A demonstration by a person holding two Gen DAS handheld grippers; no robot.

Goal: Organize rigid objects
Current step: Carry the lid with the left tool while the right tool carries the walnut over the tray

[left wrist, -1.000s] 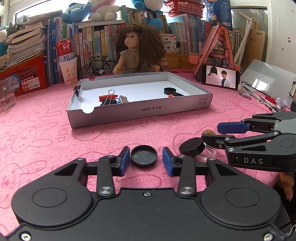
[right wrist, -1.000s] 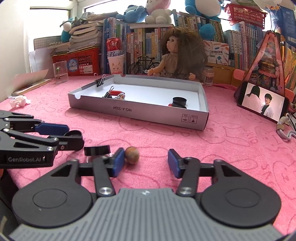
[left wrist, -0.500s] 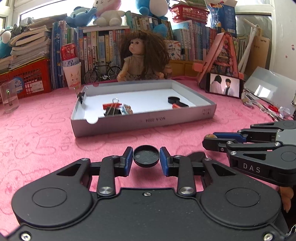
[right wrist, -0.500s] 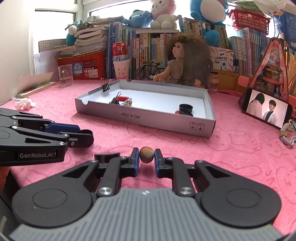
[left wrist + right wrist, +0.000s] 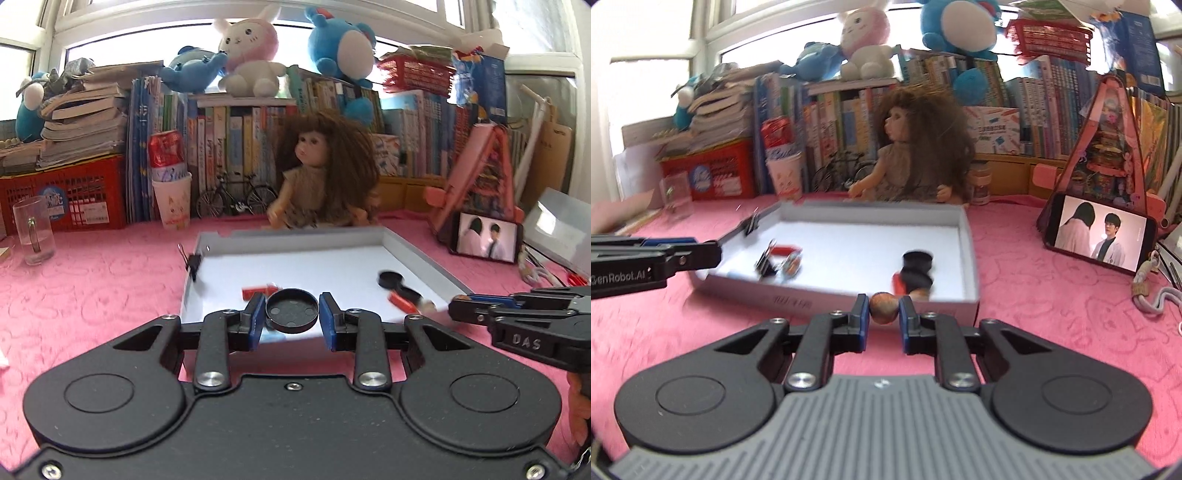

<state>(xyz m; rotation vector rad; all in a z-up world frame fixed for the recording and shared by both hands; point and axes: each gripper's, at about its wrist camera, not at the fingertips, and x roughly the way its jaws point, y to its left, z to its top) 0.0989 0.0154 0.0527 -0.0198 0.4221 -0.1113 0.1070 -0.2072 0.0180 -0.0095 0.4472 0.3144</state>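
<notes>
My left gripper (image 5: pixel 291 317) is shut on a round black lid (image 5: pixel 291 309) and holds it in the air over the near edge of the grey tray (image 5: pixel 417 248). My right gripper (image 5: pixel 883 317) is shut on a small brown ball (image 5: pixel 883 307), raised just in front of the tray's near wall (image 5: pixel 956 308). The tray holds binder clips (image 5: pixel 767 261), black round lids (image 5: pixel 916 261) and a red piece (image 5: pixel 402 301). The right gripper shows at the right of the left wrist view (image 5: pixel 517 317); the left gripper shows at the left of the right wrist view (image 5: pixel 661 258).
A pink cloth (image 5: pixel 92 280) covers the table. A doll (image 5: pixel 321 177) sits behind the tray. A phone on a stand (image 5: pixel 1097 240) is at the right, a glass (image 5: pixel 34 236) at the left. Books, a cup (image 5: pixel 173 203) and plush toys line the back.
Both grippers closed on their objects, the left on the lid and the right on the ball, then lifted them off the cloth and carried them forward to the tray.
</notes>
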